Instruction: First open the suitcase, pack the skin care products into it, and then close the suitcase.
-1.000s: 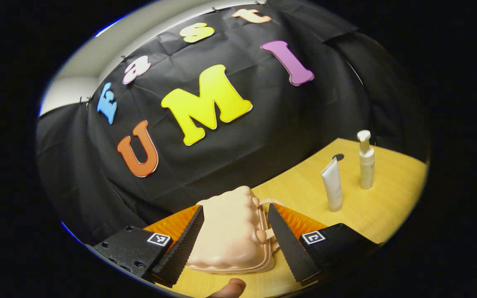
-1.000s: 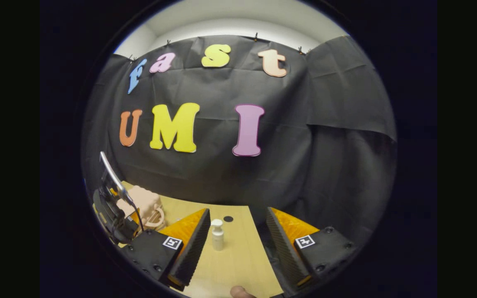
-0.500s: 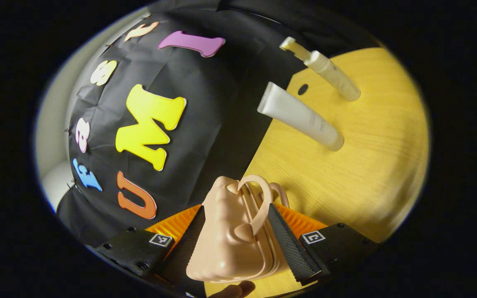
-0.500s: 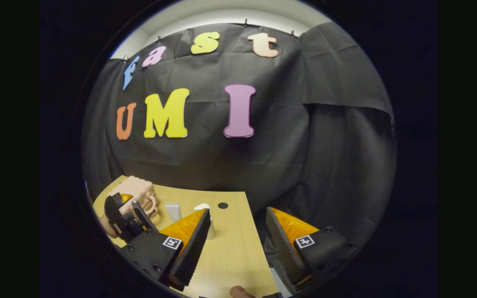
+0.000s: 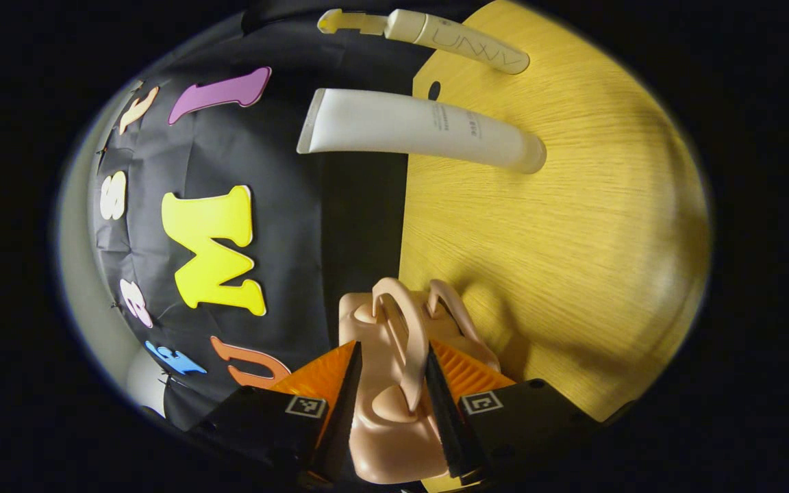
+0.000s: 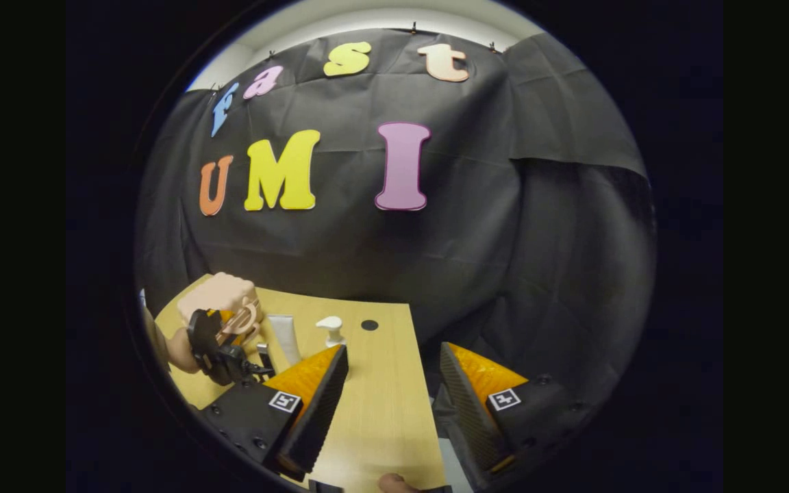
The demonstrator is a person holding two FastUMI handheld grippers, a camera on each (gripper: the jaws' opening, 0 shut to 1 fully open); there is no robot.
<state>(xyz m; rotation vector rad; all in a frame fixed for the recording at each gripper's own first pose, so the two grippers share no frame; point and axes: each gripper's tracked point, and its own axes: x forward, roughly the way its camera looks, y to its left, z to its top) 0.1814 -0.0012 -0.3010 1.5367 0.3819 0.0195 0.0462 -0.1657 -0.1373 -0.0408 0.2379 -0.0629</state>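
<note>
We see the yellow desk beyond our fingers. The pink suitcase sits squeezed between our left gripper fingers, while our right gripper fingers stay wide apart, holding nothing. Past the fingers stand the white tube and pump bottle.

Strong fisheye distortion is seen in both views; straight lines are bowed toward the rims, and brightness is lost there. In the left gripper view the whole scene is rotated, and the wooden table is lit warmly and evenly from above; a soft shadow is cast on it beside the suitcase, whose glossy shell carries a pale highlight; slight blur is noted at the table's far right. The white tube is rendered bright but not blown out. In the right gripper view the cloth wall is dim; a pale ceiling strip is brightest; distant things at lower left are small and soft.
</note>
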